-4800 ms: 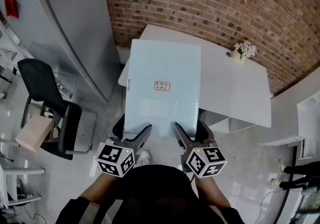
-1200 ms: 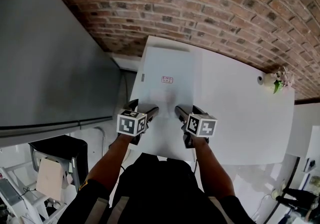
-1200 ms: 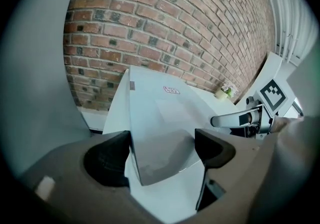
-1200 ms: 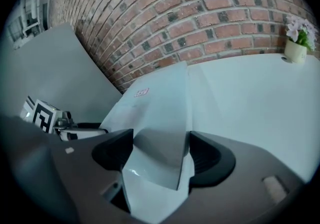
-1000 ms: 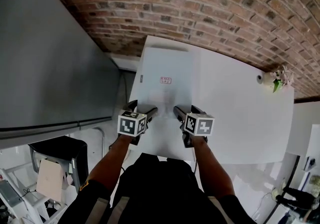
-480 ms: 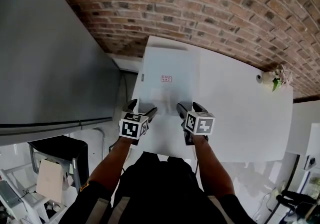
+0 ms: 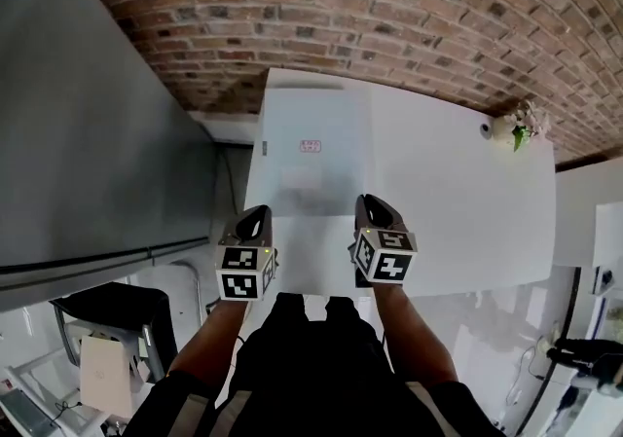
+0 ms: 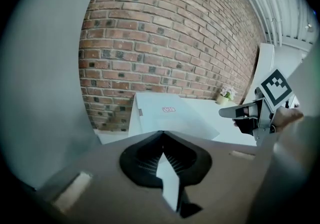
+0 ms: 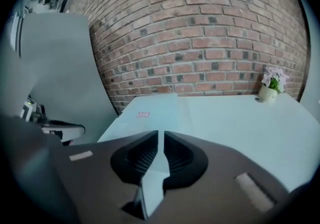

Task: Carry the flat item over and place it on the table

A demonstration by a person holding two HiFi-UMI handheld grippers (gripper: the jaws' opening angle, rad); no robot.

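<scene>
Panel (image 7: 316, 148) flat on the tabletop's (image 7: 458, 211) left part: stiff, thin, probably light and slippery, best pinched along its near edge. My left gripper (image 7: 256, 216) has fingers together, empty; my right gripper (image 7: 370, 203) has fingers closing, nothing between.

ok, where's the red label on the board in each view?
Head view: red label, just above centre.
Left gripper view: red label, just right of centre.
Right gripper view: red label, left of centre.
Shared landmark: flower pot, to the label's right in all three.
</scene>
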